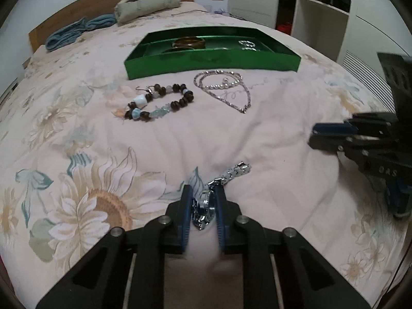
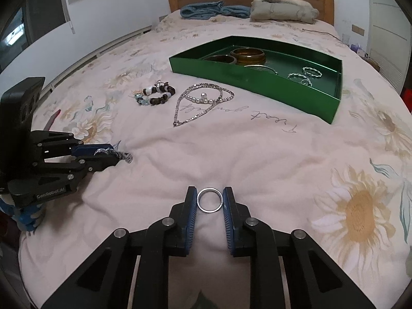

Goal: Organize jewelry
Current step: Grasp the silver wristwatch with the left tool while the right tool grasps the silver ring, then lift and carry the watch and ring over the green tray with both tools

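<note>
My left gripper (image 1: 203,193) is shut on a silver watch (image 1: 206,209), whose metal band (image 1: 235,171) trails onto the bedspread; it also shows in the right wrist view (image 2: 113,153). My right gripper (image 2: 209,193) has its jaws closed against both sides of a silver bangle (image 2: 209,200) lying flat on the bed. A green tray (image 2: 257,77) at the back holds brown bangles (image 2: 247,55) and silver rings (image 2: 306,74). A beaded bracelet (image 1: 159,101) and silver and pearl necklaces (image 1: 224,88) lie in front of the tray (image 1: 211,60).
The floral bedspread (image 2: 283,154) covers the whole bed. A blue towel (image 2: 211,10) and a beige pillow (image 2: 280,9) lie by the wooden headboard. A white wardrobe (image 1: 322,13) stands beside the bed.
</note>
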`<act>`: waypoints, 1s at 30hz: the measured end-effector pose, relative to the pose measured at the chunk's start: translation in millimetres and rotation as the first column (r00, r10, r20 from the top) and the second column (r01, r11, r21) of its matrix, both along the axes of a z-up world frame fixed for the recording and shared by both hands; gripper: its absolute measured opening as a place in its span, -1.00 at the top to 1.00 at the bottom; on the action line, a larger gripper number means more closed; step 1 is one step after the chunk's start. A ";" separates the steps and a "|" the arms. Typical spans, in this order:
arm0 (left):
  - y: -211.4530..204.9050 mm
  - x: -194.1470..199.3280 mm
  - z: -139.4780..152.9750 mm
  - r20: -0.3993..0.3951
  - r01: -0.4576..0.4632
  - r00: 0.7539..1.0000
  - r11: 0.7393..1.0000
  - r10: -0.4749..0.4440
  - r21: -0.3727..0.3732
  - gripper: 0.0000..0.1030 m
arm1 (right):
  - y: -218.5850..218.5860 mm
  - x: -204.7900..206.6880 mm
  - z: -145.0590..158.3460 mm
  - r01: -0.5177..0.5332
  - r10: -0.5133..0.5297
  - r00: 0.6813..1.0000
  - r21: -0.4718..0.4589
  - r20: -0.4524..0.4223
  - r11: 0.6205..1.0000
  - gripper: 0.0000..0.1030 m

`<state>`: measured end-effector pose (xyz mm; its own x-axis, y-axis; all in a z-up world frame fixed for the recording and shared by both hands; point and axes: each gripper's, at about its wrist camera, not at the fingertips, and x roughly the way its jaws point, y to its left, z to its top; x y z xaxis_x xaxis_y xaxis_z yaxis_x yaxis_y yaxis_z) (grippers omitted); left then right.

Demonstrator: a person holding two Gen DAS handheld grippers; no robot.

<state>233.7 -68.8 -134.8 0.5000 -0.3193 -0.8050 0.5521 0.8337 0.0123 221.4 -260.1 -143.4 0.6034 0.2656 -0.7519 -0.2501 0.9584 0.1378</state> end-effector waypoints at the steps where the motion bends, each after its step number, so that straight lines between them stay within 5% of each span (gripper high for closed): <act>1: -0.1 -2.3 2.1 0.006 -0.010 1.000 1.000 0.010 -0.002 0.70 | -0.7 -3.2 1.6 0.002 -0.002 1.000 0.003 0.003 1.000 0.61; 13: -5.4 29.8 62.2 0.057 -0.096 0.993 0.988 0.103 -0.119 0.70 | -33.3 8.1 57.1 0.067 -0.063 0.990 -0.033 0.123 0.997 0.61; 22: -54.4 138.0 90.4 0.053 -0.144 0.987 0.976 0.155 -0.163 0.70 | -66.2 124.1 78.7 0.139 -0.135 0.981 -0.020 0.136 0.990 0.61; 30: -123.0 209.8 64.8 -0.013 -0.094 0.996 0.987 0.093 -0.127 0.70 | -73.2 220.8 50.4 0.117 -0.115 0.993 -0.072 0.040 0.990 0.61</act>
